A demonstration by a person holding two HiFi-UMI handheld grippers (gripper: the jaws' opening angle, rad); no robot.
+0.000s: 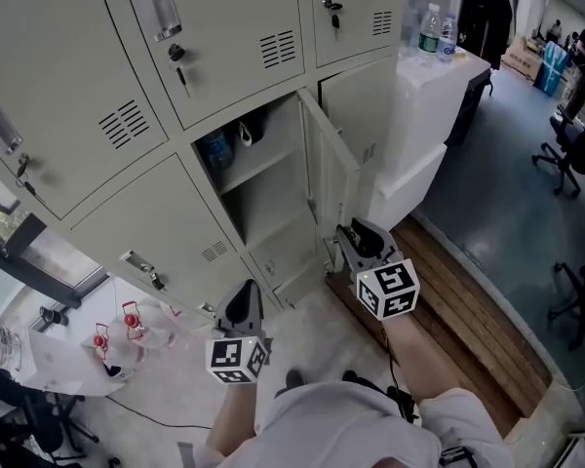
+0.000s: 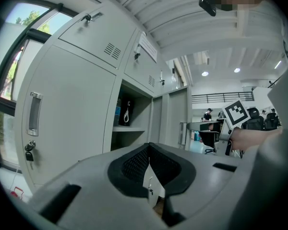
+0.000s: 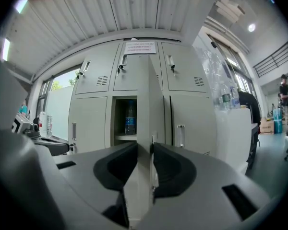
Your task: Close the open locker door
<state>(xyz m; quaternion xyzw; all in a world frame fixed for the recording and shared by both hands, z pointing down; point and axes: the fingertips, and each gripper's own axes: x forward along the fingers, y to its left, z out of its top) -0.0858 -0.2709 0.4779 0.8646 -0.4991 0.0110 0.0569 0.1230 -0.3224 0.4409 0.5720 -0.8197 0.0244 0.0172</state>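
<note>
Several grey lockers (image 1: 97, 96) cover the wall, and one of them stands open. Just to the right of them is a white cabinet (image 1: 419, 135) with two water bottles (image 1: 430, 29) on its top. Wooden planks (image 1: 458, 320) lie on the floor in front of it. Some office chairs (image 1: 575, 144) stand well apart, at the far right. The door (image 1: 330, 178) of the open locker (image 1: 273, 213) is hinged on the right side of the opening and sticks out from the locker front toward the person.

The right gripper (image 1: 349, 237) pinches the free edge of this door, low down. In the right gripper view the thin metal edge sits between the two pads, which press on it from both sides.

The left gripper (image 1: 244, 295) hangs near the closed lower lockers and touches nothing. Its jaws are pressed together at the tips and hold nothing.

Inside the open locker a shelf (image 1: 258, 167) divides it into an upper and a lower compartment. On the shelf stand a bottle (image 1: 214, 150) with a blue label and, just beside it, a black thing (image 1: 251, 128) with a white loop. What this thing is, I cannot tell.
</note>
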